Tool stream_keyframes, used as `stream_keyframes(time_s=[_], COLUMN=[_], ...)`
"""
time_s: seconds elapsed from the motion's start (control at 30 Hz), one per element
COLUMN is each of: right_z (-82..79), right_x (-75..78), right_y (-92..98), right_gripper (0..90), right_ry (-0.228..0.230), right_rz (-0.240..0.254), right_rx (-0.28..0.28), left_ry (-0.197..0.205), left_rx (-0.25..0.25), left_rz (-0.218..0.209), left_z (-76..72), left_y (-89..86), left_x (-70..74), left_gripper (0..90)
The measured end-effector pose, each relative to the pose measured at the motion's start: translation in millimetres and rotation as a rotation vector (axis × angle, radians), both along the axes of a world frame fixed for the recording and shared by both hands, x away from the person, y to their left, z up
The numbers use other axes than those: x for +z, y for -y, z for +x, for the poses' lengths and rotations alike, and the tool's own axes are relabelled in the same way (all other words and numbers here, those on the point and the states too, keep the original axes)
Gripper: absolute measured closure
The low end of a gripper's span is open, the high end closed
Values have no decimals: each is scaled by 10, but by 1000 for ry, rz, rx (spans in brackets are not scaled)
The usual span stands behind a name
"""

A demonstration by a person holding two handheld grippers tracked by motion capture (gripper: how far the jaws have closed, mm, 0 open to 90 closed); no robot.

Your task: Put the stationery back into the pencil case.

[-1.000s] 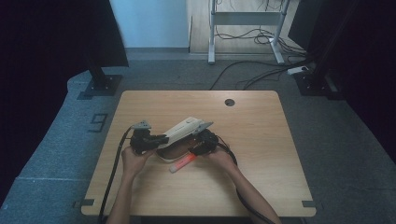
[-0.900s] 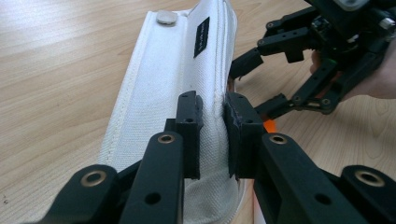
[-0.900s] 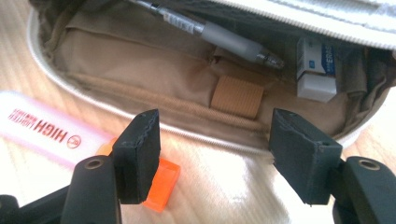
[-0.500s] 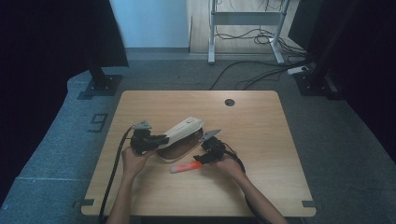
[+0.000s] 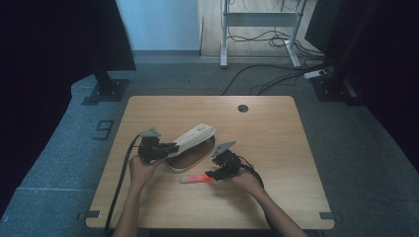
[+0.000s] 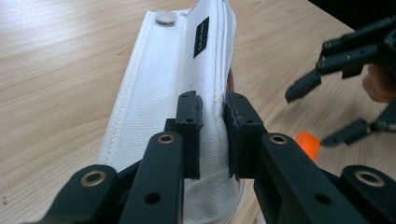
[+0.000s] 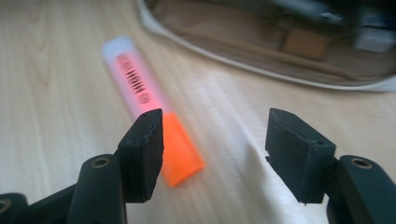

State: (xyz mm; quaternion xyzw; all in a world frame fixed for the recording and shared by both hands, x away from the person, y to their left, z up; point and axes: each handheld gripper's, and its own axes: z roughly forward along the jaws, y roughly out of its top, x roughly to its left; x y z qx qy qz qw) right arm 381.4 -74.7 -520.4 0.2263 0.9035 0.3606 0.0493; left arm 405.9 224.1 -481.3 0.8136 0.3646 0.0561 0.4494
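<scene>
A white fabric pencil case (image 5: pixel 196 134) lies open at the middle of the table. My left gripper (image 5: pixel 173 146) is shut on its raised top flap (image 6: pixel 159 84), the pads (image 6: pixel 189 126) pinching the cloth. A pink highlighter with an orange cap (image 5: pixel 195 178) lies flat on the wood in front of the case. My right gripper (image 5: pixel 213 173) hovers at its cap end, open. Its jaws have just been closing a little, and the pads do not press on the highlighter (image 7: pixel 140 88). The cap pokes out beside the left pad (image 7: pixel 147 135). The right gripper (image 6: pixel 310 112) also shows in the left gripper view.
The case's tan inside (image 7: pixel 261 51) holds several small items, blurred. A round cable hole (image 5: pixel 242 108) sits near the table's far edge. Cables trail from both grippers toward the person. Bare wood spreads to the right (image 5: pixel 286 148) and at the front.
My right gripper has drawn back from the case, to the right and toward the person. The highlighter has shifted slightly toward the front edge. The left gripper has stayed put.
</scene>
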Motion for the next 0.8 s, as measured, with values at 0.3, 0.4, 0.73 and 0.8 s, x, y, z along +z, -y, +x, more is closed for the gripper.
stream_keyframes(time_s=[0.3, 0.4, 0.73, 0.8], right_z=[-66, -78, -151, -169], right_x=[-124, -142, -146, -142], right_y=[-181, -211, -234, -242], right_gripper=[400, 446, 641, 651], right_ry=[1, 11, 34, 28], right_rz=[-30, -42, -57, -56], right_rx=[75, 93, 146, 153], left_ry=[-2, -1, -2, 0], left_rx=[-2, -1, -2, 0], left_rz=[-3, -2, 0, 1], left_z=[0, 1, -1, -2], left_y=[-2, -3, 3, 5], left_x=[-2, -1, -3, -3], left_gripper=[767, 767, 765, 765])
